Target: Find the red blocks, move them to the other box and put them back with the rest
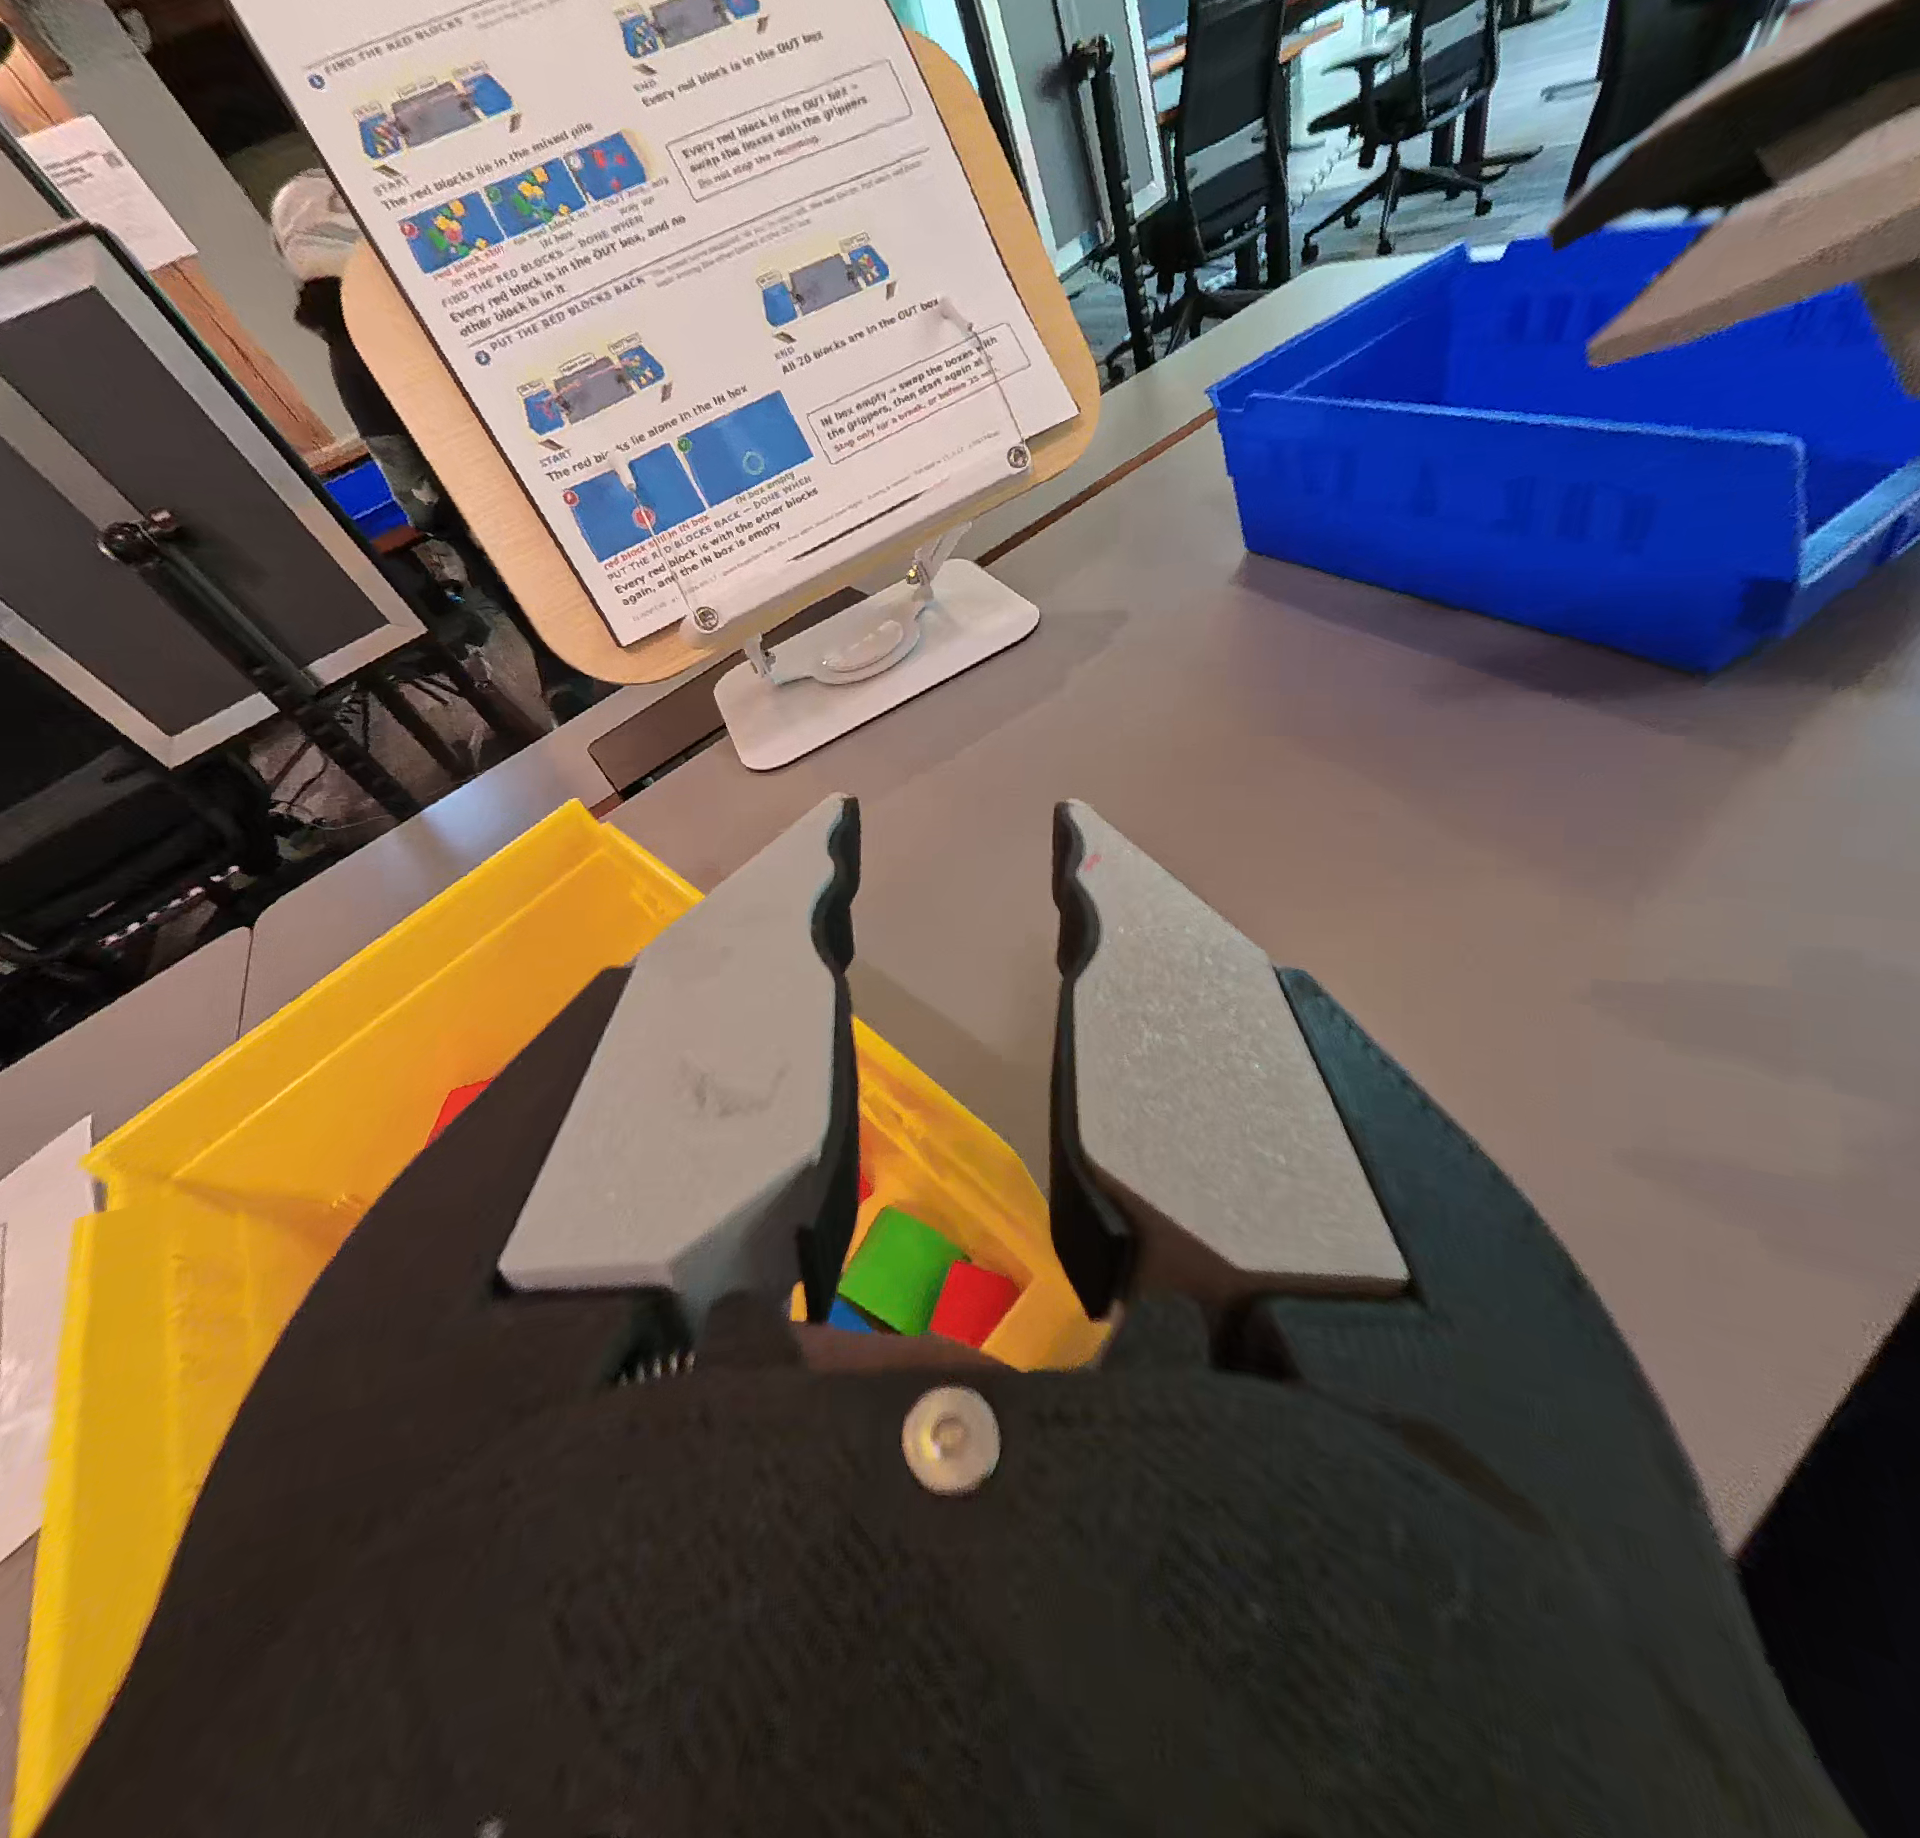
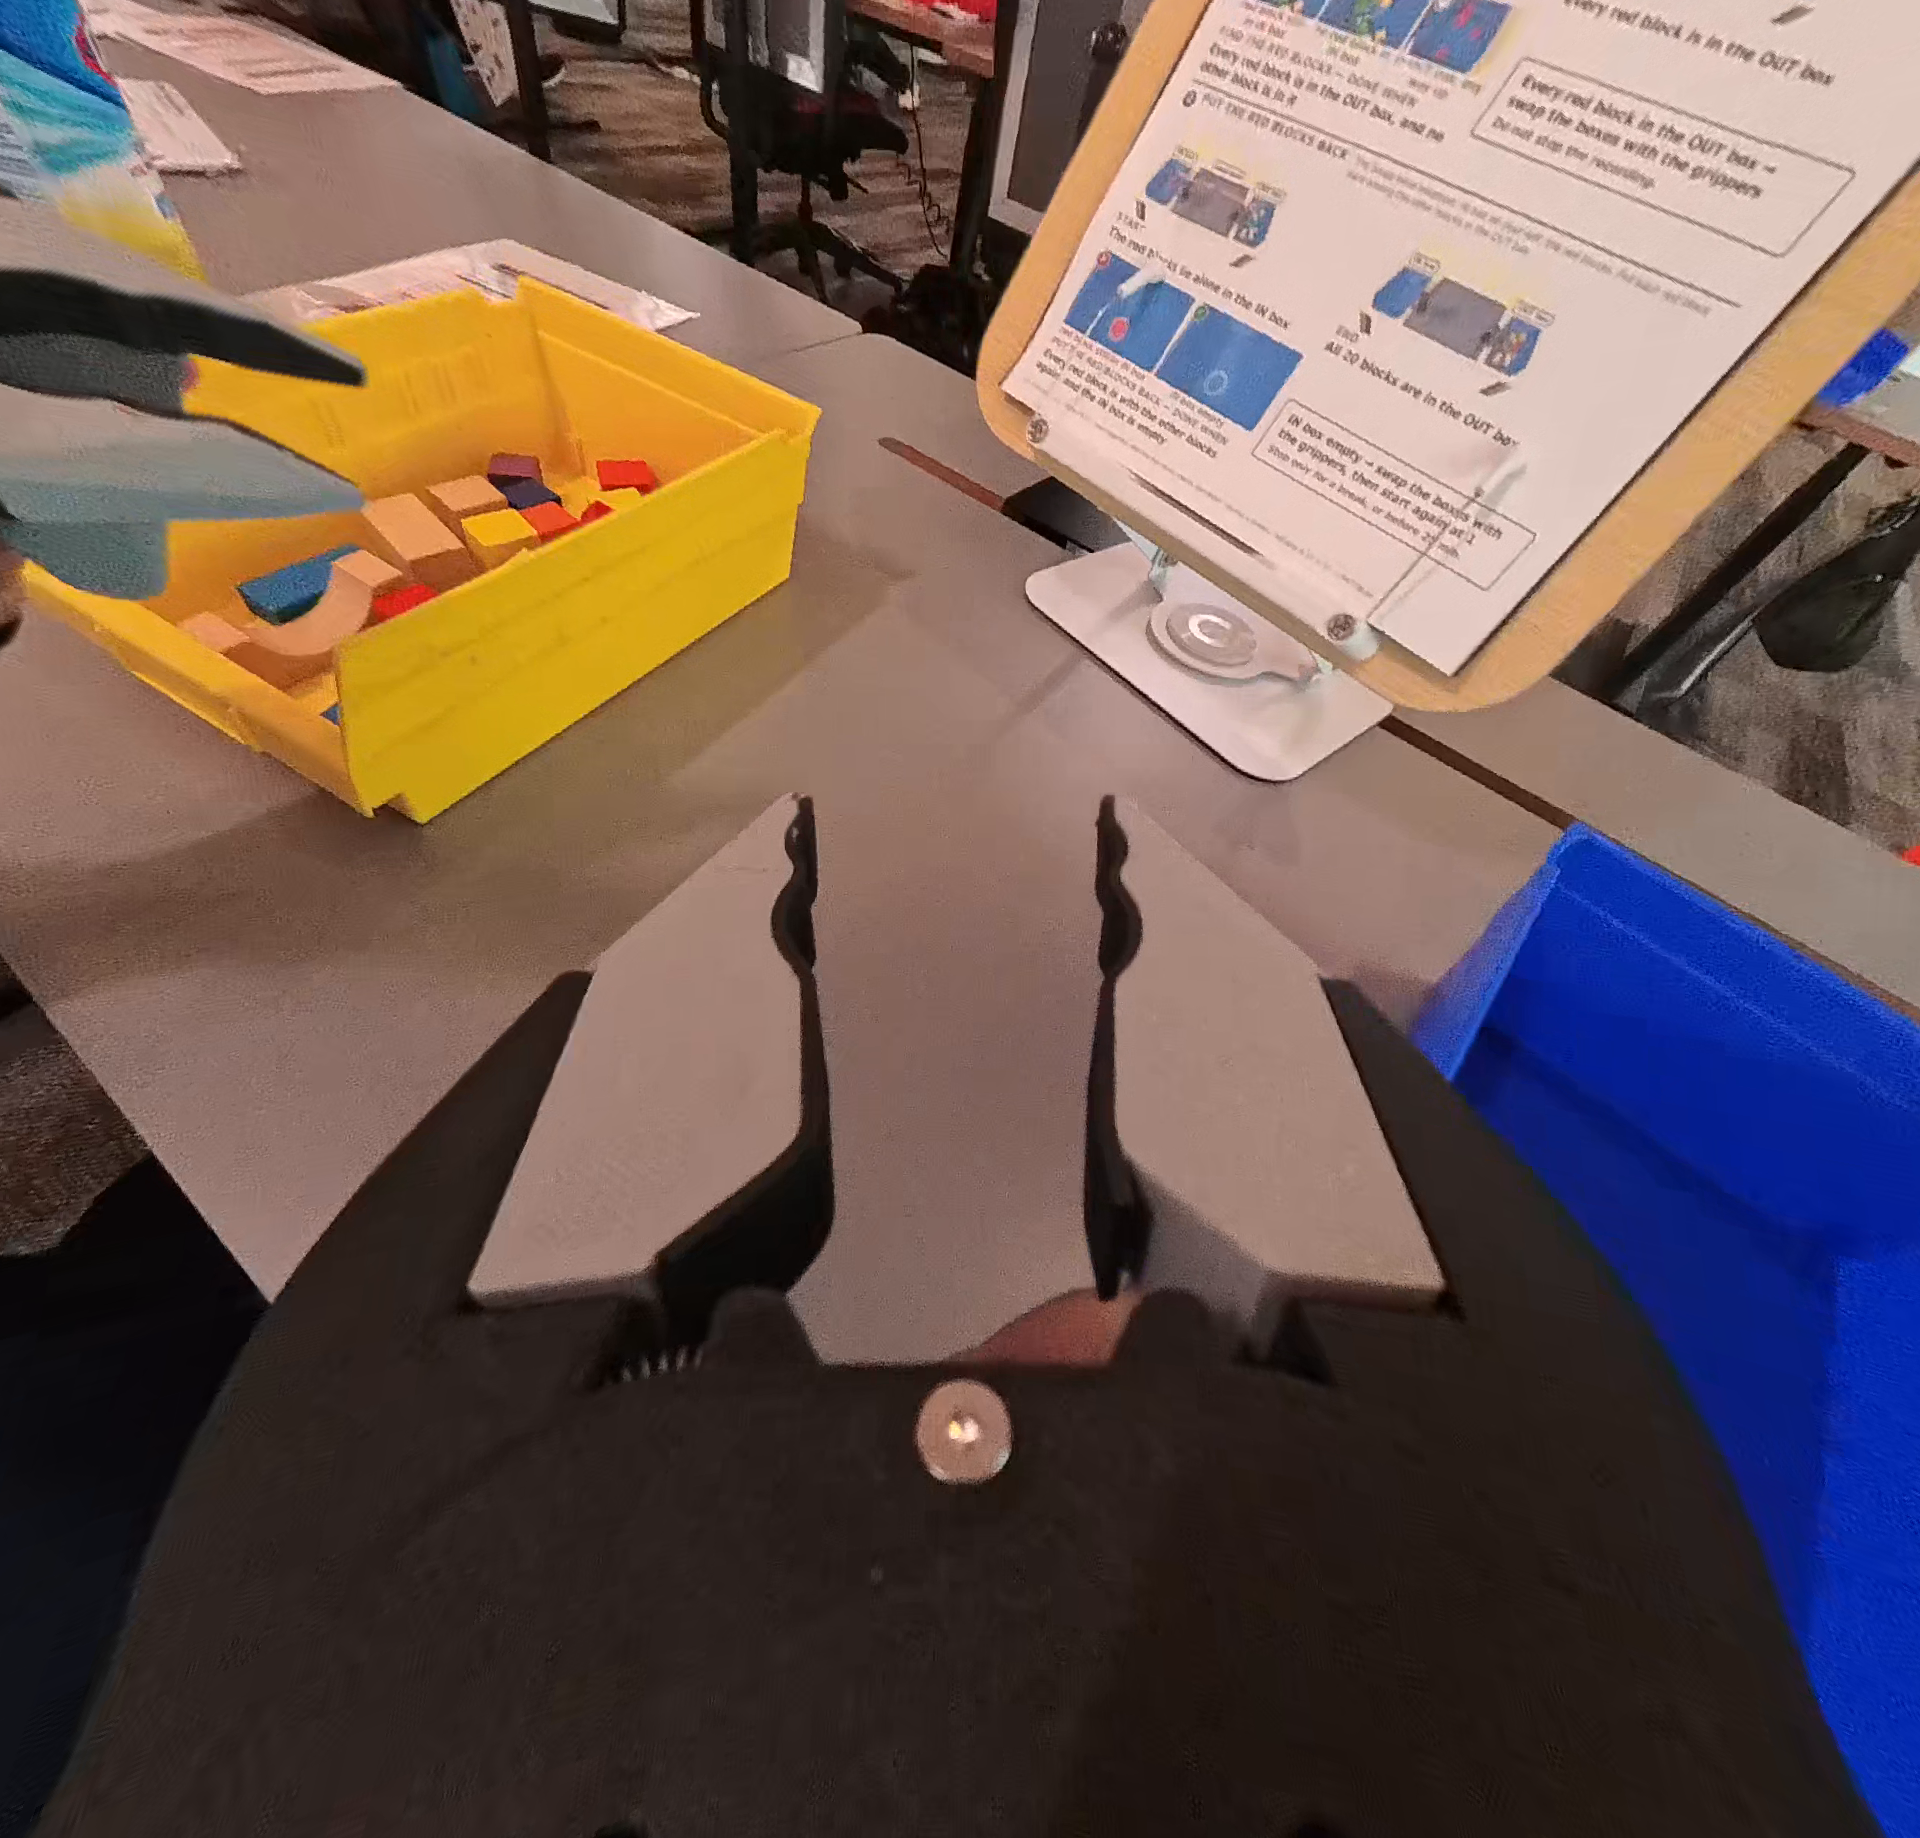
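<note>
Left gripper (image 1: 954, 822), fingers parted and empty, above yellow plastic box (image 2: 540, 645) of mixed wooden blocks (image 2: 436, 541); right gripper (image 2: 954, 817) likewise parted, beside blue plastic box (image 2: 1714, 1113).

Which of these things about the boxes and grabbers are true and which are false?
1. The yellow plastic box holds wooden blocks of many colours. True.
2. The blue plastic box is full of blocks. False: no blocks show in the part of it that is visible.
3. The left gripper holds a red block. False: its fingers are open, with nothing between them.
4. The right gripper is open over the grey table. True.
5. A paper sheet on a wooden stand stands between the two boxes. True.
</note>
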`<state>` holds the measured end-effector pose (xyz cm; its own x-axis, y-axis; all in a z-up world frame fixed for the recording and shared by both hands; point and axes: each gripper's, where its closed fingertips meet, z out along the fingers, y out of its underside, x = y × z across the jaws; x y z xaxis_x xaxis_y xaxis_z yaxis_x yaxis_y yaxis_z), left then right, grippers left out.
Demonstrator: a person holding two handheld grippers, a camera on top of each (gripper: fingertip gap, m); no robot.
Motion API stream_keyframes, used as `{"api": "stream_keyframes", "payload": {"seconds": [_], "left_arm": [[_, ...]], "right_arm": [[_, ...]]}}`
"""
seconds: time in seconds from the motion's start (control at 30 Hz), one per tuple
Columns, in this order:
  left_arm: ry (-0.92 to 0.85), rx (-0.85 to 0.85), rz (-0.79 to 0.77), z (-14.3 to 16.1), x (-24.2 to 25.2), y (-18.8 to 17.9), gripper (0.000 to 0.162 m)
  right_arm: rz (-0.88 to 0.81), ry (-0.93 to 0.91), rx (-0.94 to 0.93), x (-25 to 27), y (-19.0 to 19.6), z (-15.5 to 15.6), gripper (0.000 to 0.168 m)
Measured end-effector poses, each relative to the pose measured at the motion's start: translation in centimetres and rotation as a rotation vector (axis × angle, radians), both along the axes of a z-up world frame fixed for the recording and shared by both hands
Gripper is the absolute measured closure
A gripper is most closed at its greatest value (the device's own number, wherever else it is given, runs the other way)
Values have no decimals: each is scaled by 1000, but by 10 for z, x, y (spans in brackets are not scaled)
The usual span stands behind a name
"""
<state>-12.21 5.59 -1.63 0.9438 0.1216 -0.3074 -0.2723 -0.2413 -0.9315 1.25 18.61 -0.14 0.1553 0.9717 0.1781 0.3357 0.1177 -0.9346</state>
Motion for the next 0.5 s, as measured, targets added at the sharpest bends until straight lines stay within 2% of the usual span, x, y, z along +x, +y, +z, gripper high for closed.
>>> {"api": "stream_keyframes", "payload": {"seconds": [0.13, 0.27, 0.5], "left_arm": [[8, -21, 24, -9, -2, 0, 128], [25, -55, 64, -19, -2, -9, 127], [35, -114, 163, -33, -7, -34, 128]], "right_arm": [[13, -24, 59, -12, -5, 1, 114], [58, -7, 38, -19, -7, -1, 115], [69, -95, 90, -30, 12, -29, 114]]}}
